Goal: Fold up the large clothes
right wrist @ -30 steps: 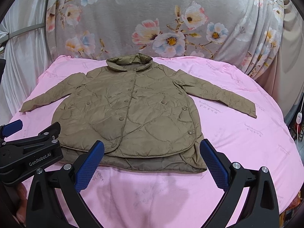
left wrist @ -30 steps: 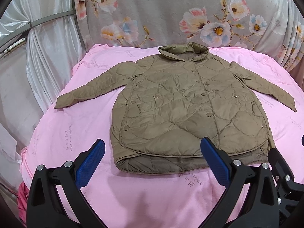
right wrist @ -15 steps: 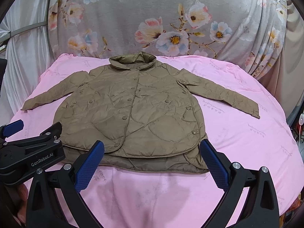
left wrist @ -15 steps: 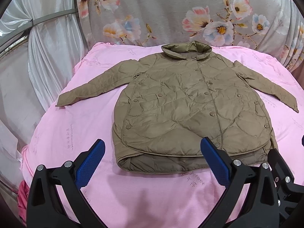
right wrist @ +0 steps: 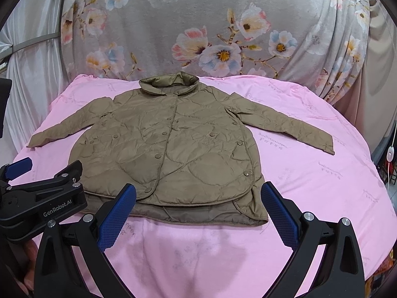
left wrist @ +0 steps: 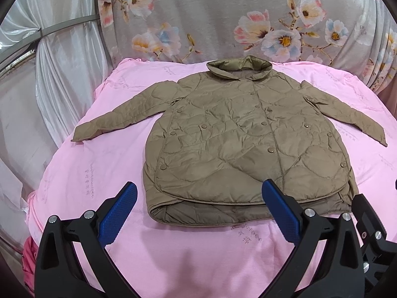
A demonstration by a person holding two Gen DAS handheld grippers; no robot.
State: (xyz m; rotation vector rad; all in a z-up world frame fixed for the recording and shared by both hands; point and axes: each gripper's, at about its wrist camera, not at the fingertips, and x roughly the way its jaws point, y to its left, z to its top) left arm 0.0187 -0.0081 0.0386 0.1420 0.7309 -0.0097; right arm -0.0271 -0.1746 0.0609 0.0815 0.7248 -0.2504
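An olive-brown quilted jacket (left wrist: 243, 144) lies flat and buttoned on a pink sheet (left wrist: 99, 173), collar at the far side, both sleeves spread out to the sides. It also shows in the right wrist view (right wrist: 168, 154). My left gripper (left wrist: 198, 213) is open and empty, held above the sheet just in front of the jacket's hem. My right gripper (right wrist: 198, 213) is open and empty, also in front of the hem, toward its right corner. The left gripper's body (right wrist: 42, 198) shows at the left of the right wrist view.
A grey floral cloth (left wrist: 223, 19) hangs behind the bed. White curtains (left wrist: 49, 79) and a metal rail stand at the left. The pink sheet (right wrist: 322, 186) drops off at its left, right and near edges. A cable with a switch (right wrist: 390, 152) hangs at the far right.
Both grippers have drifted slightly, so the jacket sits a little lower and further right in both views. The jacket itself has not moved. Both grippers stay open.
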